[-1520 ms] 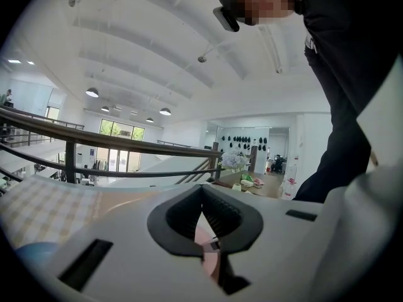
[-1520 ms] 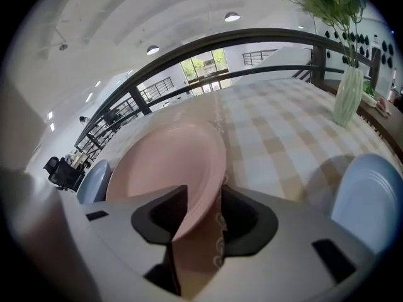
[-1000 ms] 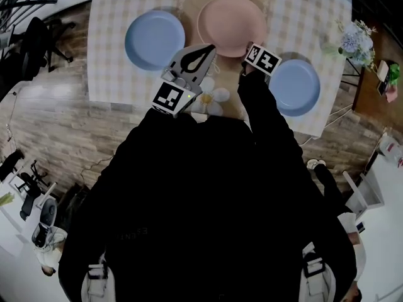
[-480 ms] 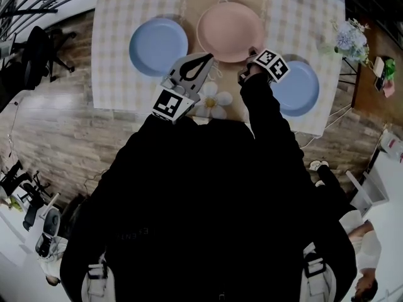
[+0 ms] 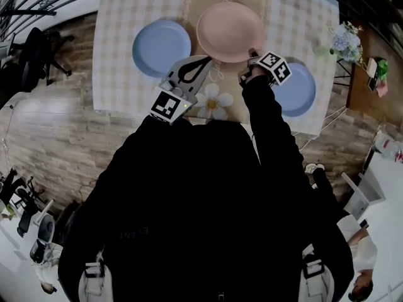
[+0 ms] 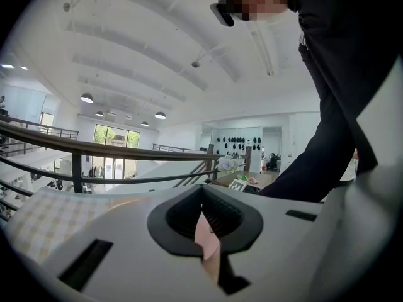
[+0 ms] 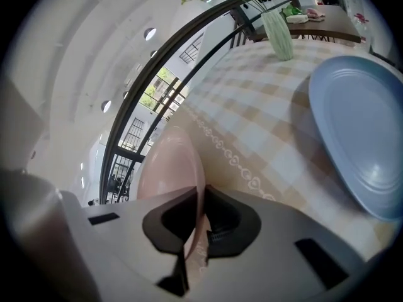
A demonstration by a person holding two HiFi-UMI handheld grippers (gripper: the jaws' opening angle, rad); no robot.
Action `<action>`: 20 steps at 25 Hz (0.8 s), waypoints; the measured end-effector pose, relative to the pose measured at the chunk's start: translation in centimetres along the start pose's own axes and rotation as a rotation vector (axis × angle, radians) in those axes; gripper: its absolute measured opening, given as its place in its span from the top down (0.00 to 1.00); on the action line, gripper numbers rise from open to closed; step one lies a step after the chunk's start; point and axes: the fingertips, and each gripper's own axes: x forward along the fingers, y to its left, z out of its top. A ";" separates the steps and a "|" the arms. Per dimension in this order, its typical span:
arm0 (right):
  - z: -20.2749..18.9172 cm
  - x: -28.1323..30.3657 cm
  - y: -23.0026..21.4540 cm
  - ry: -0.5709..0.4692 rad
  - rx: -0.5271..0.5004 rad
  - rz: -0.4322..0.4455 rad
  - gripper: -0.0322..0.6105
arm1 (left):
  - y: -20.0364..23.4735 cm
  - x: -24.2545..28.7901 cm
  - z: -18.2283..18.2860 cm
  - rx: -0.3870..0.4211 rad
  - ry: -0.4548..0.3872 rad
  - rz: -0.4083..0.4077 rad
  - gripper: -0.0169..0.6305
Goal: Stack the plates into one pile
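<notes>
A pink plate (image 5: 230,30) lies at the middle of the checked table, between a blue plate (image 5: 162,48) on its left and another blue plate (image 5: 297,92) on its right. My left gripper (image 5: 204,58) is at the pink plate's near left rim. In the left gripper view, a pink edge (image 6: 206,236) sits between the closed jaws of the left gripper (image 6: 204,231). My right gripper (image 5: 252,53) is at the near right rim. The right gripper (image 7: 198,222) is shut on the pink plate (image 7: 170,162), with the blue plate (image 7: 359,131) to its right.
The checked tablecloth (image 5: 123,74) has a beige runner with a white flower shape (image 5: 214,100) near the front edge. A vase of flowers (image 5: 343,41) stands at the table's far right corner, and this vase (image 7: 277,33) rises behind the right blue plate. Wooden floor surrounds the table.
The right gripper's marker cube has shifted slightly right and turned. Both grippers stay at the pink plate's near rim, and the plates have not moved on the table.
</notes>
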 end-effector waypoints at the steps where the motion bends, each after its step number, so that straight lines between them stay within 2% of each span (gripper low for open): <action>1: -0.1 -0.1 0.5 0.001 -0.003 0.006 0.92 | 0.2 -0.4 0.1 0.000 -0.004 0.004 0.95; 8: -2.1 -0.2 4.3 0.043 -0.064 0.046 0.91 | 2.3 -3.1 0.8 0.011 -0.021 0.045 0.95; 20: -10.2 1.8 10.4 0.200 -0.196 0.114 0.89 | 6.2 -8.6 0.8 0.032 -0.054 0.143 0.95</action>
